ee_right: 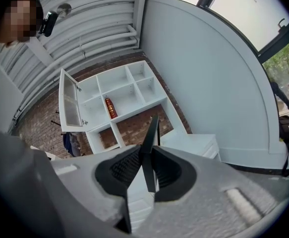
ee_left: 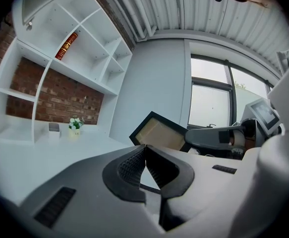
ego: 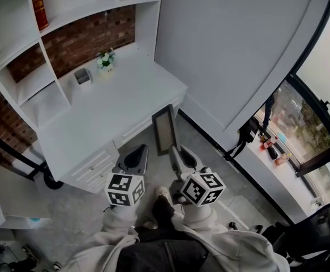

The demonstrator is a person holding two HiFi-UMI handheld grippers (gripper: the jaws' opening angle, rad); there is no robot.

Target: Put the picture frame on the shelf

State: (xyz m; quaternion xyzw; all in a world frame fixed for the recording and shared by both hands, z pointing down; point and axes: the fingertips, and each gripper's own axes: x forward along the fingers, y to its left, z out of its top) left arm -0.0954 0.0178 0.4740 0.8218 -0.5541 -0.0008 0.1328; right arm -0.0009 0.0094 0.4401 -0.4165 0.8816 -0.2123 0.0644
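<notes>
Head view: pinching picture frame (ego: 165, 129) upright in right gripper (ego: 175, 153), above floor, just in front of white desk (ego: 114, 103). Beside it, left gripper (ego: 137, 152), not touching frame.

Left gripper view: pressed together, nothing inside. Frame off to right.

Right gripper view: clamped on frame's thin edge. Shelf (ee_right: 115, 100) well beyond.

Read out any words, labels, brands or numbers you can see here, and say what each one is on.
No text is readable in any view.
Red upright item with gold marks on the white shelf: print too blurred to read.
Black-and-white marker cubes: square patterns only, no words.
Black-rimmed picture frame: pale blank insert, no print.
</notes>
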